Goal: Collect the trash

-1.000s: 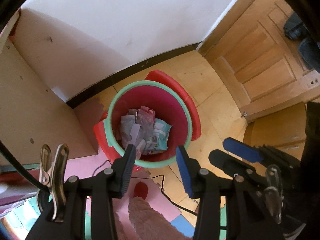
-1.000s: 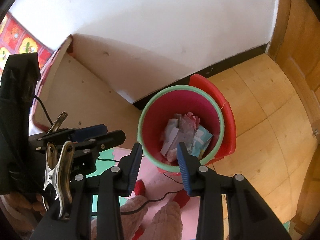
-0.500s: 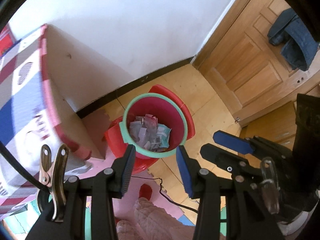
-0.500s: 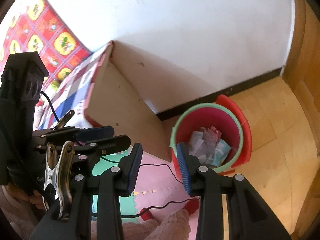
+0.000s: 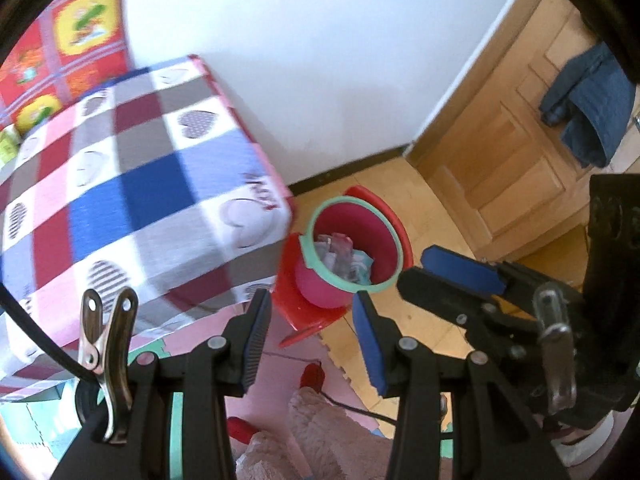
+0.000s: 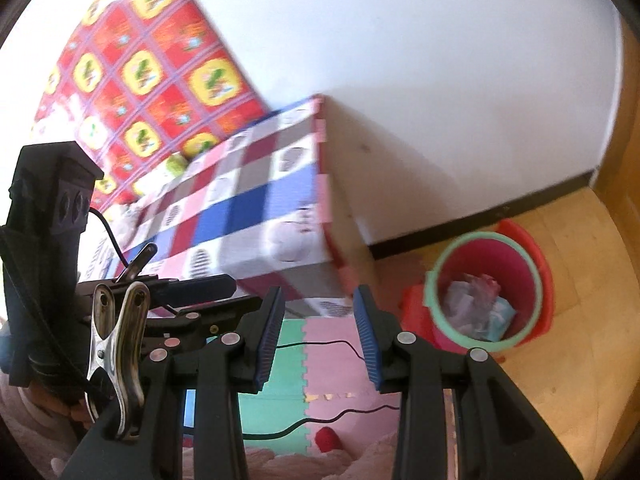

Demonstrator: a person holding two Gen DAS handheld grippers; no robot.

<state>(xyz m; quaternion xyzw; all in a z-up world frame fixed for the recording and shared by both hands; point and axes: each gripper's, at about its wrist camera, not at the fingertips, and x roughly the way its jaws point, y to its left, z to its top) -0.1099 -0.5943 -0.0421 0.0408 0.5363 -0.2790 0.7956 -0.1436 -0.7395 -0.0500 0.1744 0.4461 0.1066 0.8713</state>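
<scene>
Only lettering seen: dark red script on checked cloth (image 5: 132, 184) covering the table, left-wrist view, centre of frame near the cloth's front corner edge, by a heart motif. Blurred; looks like a short word, unreadable. Red patterned sheet (image 6: 148, 60), upper left of right-wrist view: yellow panels w/ cartoon figs, no legible txt. Wrappers in bin (image 6: 486, 308), lower right: too small and blurred to read.

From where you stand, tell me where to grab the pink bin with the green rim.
Grip the pink plastic bin by its green rim, coming from above on the near side, one finger inside the wall and one outside. It stands upright and open-topped; the table crowds its left and a red dustpan stands behind it.
</scene>
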